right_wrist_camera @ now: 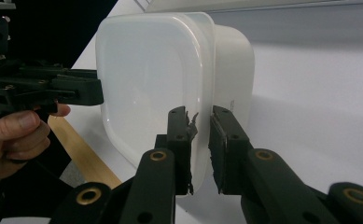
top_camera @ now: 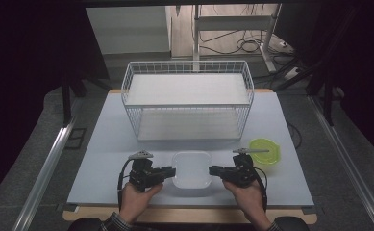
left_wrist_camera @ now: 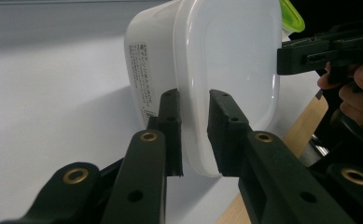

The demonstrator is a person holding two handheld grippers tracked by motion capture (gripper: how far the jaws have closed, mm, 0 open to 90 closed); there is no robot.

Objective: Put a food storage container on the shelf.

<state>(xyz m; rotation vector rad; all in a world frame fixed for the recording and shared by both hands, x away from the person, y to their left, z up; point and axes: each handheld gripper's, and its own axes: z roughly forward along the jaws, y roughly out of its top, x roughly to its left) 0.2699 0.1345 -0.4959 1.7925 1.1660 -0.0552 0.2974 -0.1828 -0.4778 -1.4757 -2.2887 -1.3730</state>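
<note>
Two grippers pinch one white container [top_camera: 192, 169] by its opposite rims near the front edge of the table [top_camera: 103, 159]: the left gripper [top_camera: 171, 171] clamps the left rim, the right gripper [top_camera: 213, 170] the right rim. A green lid [top_camera: 264, 150] lies just beside the right gripper; a wire basket [top_camera: 188, 98] stands behind.

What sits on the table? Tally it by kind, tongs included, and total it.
White lidded container: 1
White wire basket: 1
Green lid: 1
Tongs, left tongs and right tongs, both gripping the container's rim: 2
Total: 5
</note>
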